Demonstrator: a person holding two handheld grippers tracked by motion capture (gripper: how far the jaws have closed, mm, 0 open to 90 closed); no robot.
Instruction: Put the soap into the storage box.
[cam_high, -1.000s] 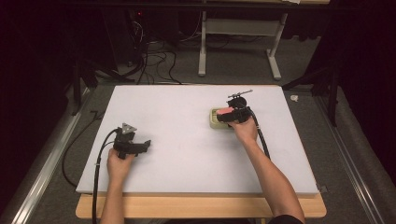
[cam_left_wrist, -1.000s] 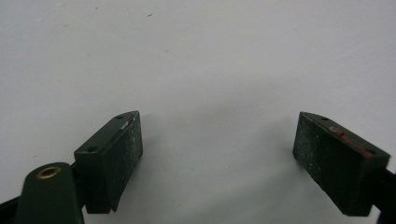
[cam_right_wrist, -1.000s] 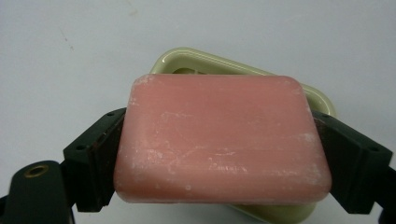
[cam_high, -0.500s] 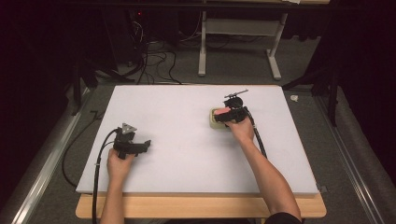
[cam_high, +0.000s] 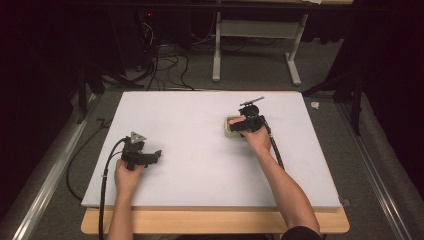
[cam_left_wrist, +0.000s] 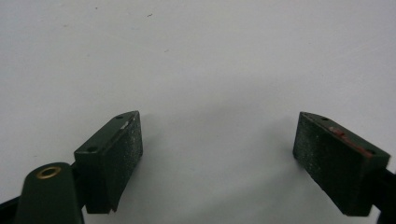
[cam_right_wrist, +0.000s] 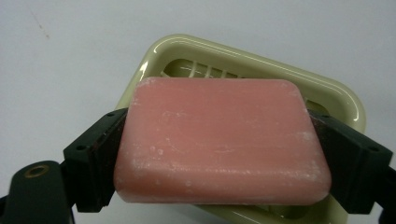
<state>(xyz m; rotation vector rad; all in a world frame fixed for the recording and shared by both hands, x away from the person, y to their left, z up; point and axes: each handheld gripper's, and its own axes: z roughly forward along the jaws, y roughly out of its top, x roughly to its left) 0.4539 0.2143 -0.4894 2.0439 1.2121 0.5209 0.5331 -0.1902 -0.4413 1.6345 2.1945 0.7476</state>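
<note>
You have one bar of pink soap (cam_right_wrist: 222, 142) and one pale green soap dish (cam_right_wrist: 327, 95) in front of you. Your right tongs (cam_right_wrist: 219, 154) are clamped on the soap's two short ends, holding it flat just over the dish, which sits right of center on the white surface (cam_high: 200, 115); whether the bar touches it is unclear. Low at the left of the high view, your left tongs (cam_left_wrist: 217, 149) are spread wide with nothing between them.

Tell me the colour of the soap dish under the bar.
Pale yellow-green dish; the right gripper view shows it best.
</note>
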